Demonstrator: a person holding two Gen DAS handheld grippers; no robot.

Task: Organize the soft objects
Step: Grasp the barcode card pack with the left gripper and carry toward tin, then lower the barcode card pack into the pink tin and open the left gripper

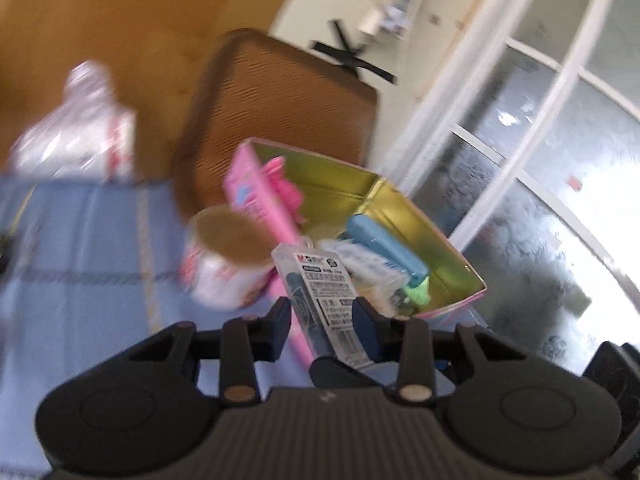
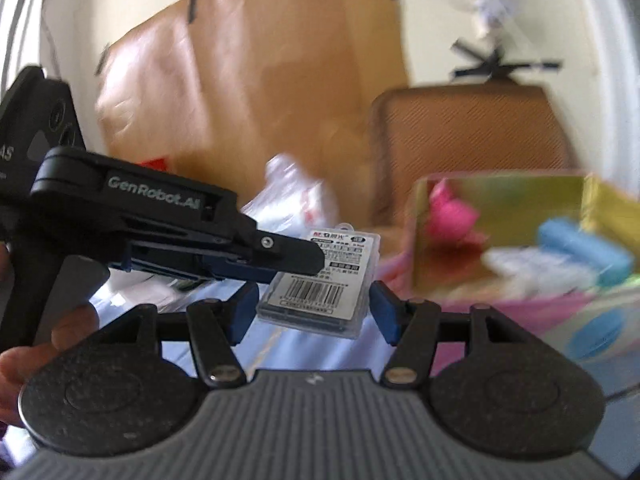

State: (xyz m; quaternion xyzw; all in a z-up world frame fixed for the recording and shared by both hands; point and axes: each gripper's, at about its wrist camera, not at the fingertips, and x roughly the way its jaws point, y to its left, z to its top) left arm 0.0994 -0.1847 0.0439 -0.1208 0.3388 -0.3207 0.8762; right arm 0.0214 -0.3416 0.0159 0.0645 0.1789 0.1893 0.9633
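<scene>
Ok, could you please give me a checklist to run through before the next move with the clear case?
1. Left gripper shut on the clear case: ok.
2. Right gripper open: ok, its fingers stand well apart.
3. Case between the right gripper's fingers: ok, with a gap on each side and no contact.
4. Pink box open at the top: ok.
5. Free room in the box beside the blue roll: cannot tell, the contents are blurred.
6. Case is a soft object for this task: not ok, it looks like rigid plastic.
</scene>
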